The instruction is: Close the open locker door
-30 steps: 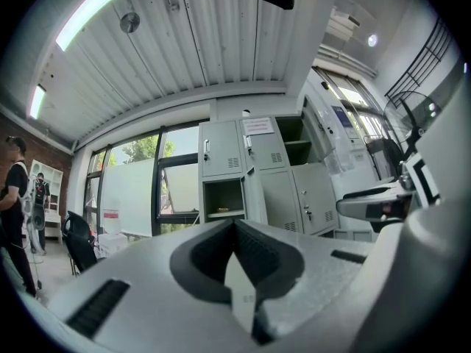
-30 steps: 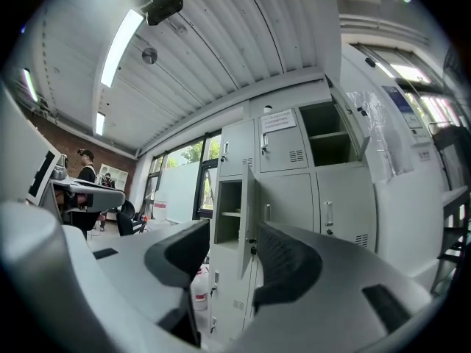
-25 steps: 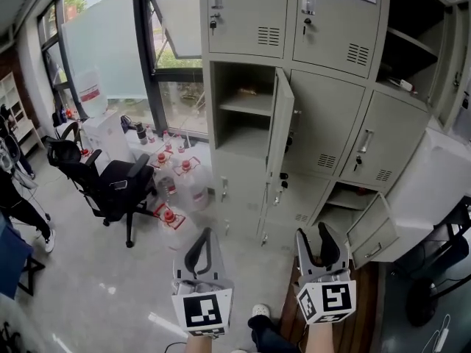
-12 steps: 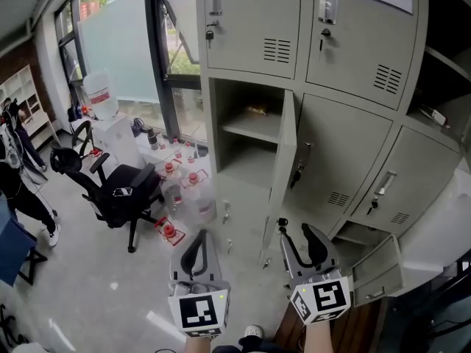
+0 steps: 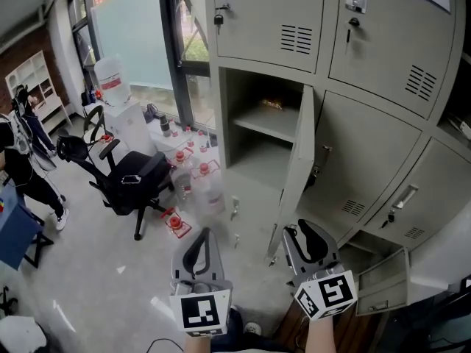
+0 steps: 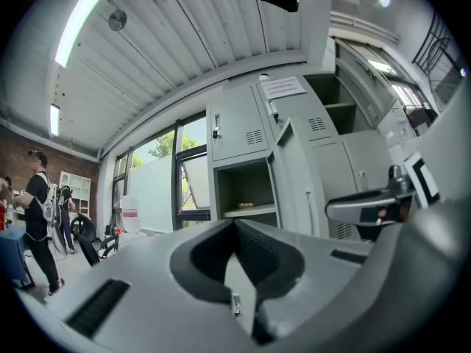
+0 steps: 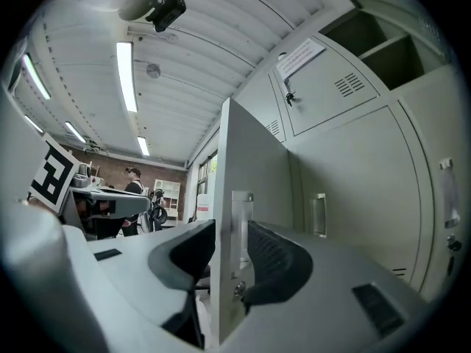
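The grey locker door [image 5: 301, 160] stands ajar, edge-on to me, in front of its open compartment [image 5: 261, 134]. My right gripper [image 5: 298, 232] is at the door's lower free edge. In the right gripper view the door edge [image 7: 254, 168] and its metal latch plate [image 7: 241, 226] stand between the jaws of that gripper [image 7: 230, 230]. These jaws have just been closing, and both pads lie against the door. My left gripper [image 5: 204, 235] hovers to the left of the door, shut and holding nothing. Its jaws [image 6: 235, 223] meet at the tips and point at the open compartment [image 6: 239, 190].
A black office chair [image 5: 129, 186] and several water jugs [image 5: 188, 173] stand on the floor to the left. A person [image 5: 18, 160] stands at the far left. A low locker door [image 5: 383, 278] hangs open at the bottom right. A small object lies on the shelf [image 5: 272, 105].
Both grippers have moved in towards the lockers. The right gripper has come onto the open door's edge and its jaws have narrowed round it. The left stays shut.
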Demonstrator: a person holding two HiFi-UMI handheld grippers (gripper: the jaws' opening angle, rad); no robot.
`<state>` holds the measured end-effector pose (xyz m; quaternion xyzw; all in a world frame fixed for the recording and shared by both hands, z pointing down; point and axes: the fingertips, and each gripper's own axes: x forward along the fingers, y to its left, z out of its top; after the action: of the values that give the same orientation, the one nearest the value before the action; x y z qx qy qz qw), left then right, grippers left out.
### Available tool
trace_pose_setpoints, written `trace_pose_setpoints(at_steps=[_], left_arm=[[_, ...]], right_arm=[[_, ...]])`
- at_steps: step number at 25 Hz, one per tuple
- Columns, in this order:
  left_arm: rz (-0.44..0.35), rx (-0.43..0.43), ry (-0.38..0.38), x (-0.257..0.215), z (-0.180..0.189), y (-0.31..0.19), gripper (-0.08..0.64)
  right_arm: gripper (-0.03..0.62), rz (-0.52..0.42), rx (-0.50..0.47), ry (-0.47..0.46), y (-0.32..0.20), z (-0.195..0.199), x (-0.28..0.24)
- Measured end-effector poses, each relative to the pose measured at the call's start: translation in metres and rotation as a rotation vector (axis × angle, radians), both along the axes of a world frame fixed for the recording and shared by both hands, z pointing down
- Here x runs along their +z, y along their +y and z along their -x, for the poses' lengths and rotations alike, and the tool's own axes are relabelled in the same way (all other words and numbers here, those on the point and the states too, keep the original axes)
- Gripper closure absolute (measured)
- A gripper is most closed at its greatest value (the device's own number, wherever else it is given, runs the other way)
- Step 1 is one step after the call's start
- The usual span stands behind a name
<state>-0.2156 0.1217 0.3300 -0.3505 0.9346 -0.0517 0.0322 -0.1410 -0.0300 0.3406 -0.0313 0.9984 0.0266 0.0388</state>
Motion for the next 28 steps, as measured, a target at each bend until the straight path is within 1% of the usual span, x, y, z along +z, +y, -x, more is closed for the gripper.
trace_pose_setpoints(at_steps=[3,8,16,21,24,28], left_arm=[[0.001,-0.016,0.008,0.003,0.007,0.002,0.558],[0.000,-0.036,0.018,0.006,0.018,0.003,0.558],[0.005,-0.072,0.029,0.011,0.045,0.011,0.558],[-0.006,-0.113,0.031,0.012,0.072,0.029,0.558],[-0.004,-0.127,0.018,0.014,0.092,0.037,0.558],[-0.014,-0.136,0.033,0.015,0.122,0.041,0.558]], right_arm=[[0.445,0.015,-0.034,-0.005,0.001,0.007,0.000],[0.445,-0.003,-0.089,-0.002,0.013,0.022,0.000],[0.446,-0.009,-0.175,-0.001,0.035,0.059,-0.001],[0.463,-0.023,-0.202,0.001,0.051,0.091,-0.001],[0.465,-0.039,-0.207,0.002,0.058,0.112,-0.001],[0.469,-0.061,-0.213,0.012,0.064,0.140,0.000]])
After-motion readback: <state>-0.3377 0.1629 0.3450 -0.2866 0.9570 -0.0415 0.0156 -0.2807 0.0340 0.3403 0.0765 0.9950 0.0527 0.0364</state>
